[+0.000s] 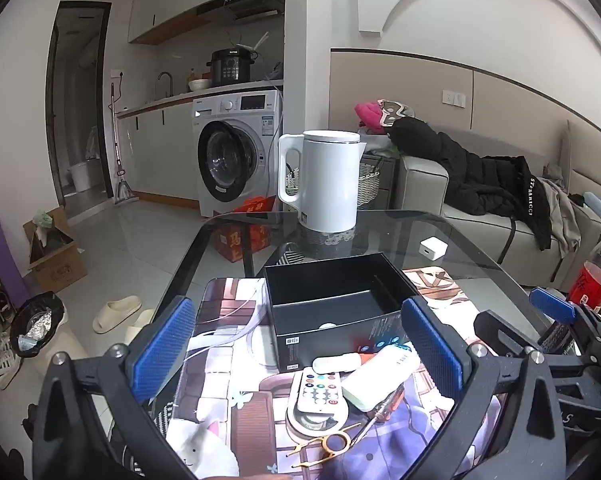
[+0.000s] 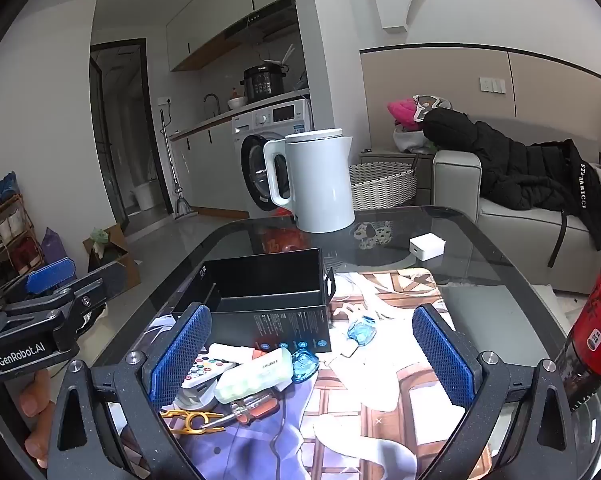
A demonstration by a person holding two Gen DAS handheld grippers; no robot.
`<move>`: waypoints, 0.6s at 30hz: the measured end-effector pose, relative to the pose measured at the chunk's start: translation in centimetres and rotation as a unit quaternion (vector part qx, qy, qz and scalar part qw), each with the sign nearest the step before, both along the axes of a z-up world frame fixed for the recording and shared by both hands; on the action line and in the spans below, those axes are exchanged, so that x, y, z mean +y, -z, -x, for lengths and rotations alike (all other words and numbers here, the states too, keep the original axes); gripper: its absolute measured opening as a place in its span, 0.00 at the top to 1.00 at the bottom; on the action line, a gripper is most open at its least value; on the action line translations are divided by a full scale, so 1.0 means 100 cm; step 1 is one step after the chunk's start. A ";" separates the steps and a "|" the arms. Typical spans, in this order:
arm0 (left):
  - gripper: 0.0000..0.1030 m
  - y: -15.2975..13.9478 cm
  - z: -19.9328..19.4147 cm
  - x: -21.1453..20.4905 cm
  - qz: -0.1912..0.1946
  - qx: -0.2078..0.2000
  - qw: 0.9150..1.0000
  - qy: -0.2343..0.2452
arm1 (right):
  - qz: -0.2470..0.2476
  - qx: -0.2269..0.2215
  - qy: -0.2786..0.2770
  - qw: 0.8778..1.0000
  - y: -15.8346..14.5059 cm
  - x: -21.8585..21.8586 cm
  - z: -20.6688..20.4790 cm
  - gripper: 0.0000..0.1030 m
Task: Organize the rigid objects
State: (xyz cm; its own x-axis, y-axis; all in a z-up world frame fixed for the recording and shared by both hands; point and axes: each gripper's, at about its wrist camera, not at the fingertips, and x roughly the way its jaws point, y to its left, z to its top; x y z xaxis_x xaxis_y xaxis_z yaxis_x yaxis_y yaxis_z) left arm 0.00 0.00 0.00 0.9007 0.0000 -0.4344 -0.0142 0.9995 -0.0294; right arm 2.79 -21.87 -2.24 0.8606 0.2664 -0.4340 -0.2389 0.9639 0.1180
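An open black box (image 1: 332, 300) (image 2: 268, 300) stands empty on the printed mat. In front of it lies a pile: a white remote with coloured buttons (image 1: 320, 390) (image 2: 204, 370), a white power bank (image 1: 380, 376) (image 2: 256, 376), a small white oval piece (image 1: 336, 362), a red-handled screwdriver (image 1: 384, 404) (image 2: 252, 408) and a gold tool (image 1: 332, 444) (image 2: 190, 420). My left gripper (image 1: 296, 354) is open above the pile. My right gripper (image 2: 312, 354) is open, with the pile at its left finger. Blue glass pieces (image 2: 362, 330) lie on the mat.
A white kettle (image 1: 326, 176) (image 2: 320, 182) stands at the far side of the glass table (image 1: 480, 280). A white charger cube (image 1: 432, 248) (image 2: 426, 248) lies far right. A red drink bottle (image 1: 596, 276) (image 2: 596, 332) stands at the right edge. A sofa is beyond.
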 end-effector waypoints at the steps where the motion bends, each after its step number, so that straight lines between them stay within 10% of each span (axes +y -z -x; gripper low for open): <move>1: 0.00 0.000 0.000 0.000 0.001 0.000 1.000 -0.001 | 0.005 0.002 0.000 1.000 0.000 0.000 0.000 0.00; 18: 0.00 -0.011 0.009 0.003 0.009 -0.024 1.000 0.002 | 0.014 -0.045 -0.021 0.999 -0.017 0.009 0.019 0.00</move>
